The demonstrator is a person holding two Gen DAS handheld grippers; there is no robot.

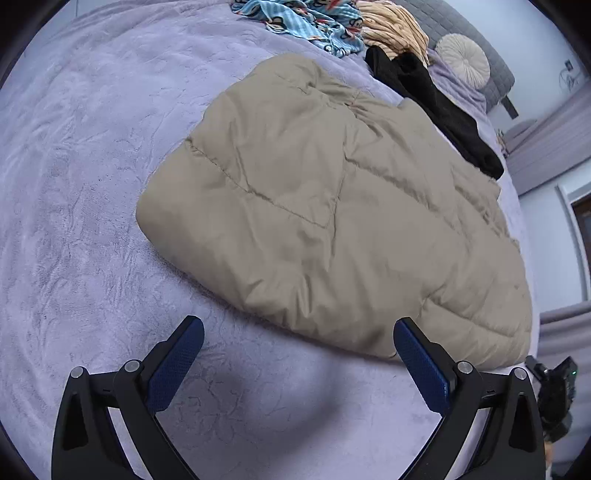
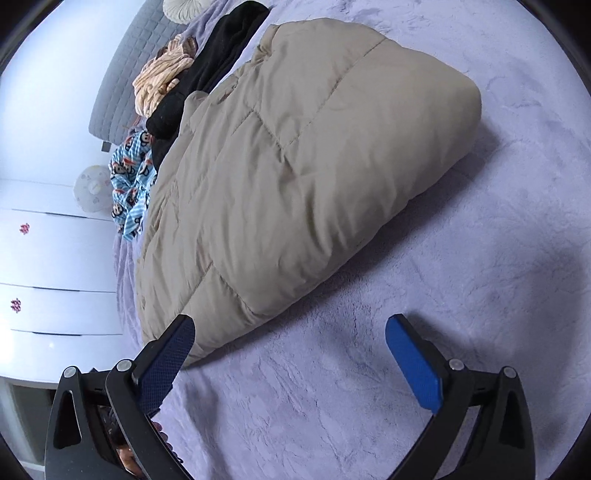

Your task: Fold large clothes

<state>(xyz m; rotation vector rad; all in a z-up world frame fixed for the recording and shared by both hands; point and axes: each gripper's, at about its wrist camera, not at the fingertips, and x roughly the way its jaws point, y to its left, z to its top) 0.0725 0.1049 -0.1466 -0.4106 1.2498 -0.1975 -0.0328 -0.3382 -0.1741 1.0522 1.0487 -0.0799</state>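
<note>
A folded beige puffer jacket (image 1: pixel 332 206) is lying on the lavender blanket (image 1: pixel 92 184) covering the bed, near one side edge. The left gripper (image 1: pixel 298 332) and right gripper (image 2: pixel 290 328) are hovering at its near edge, jaws standing wide apart, gripping nothing. Black (image 1: pixel 436 107), striped (image 1: pixel 395 26) and blue cartoon-print (image 1: pixel 314 22) garments are lying beyond, toward the headboard (image 2: pixel 125 62).

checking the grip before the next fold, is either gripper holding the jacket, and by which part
Nothing is held. Left gripper and right gripper are both open, near the beige jacket's edge.
</note>
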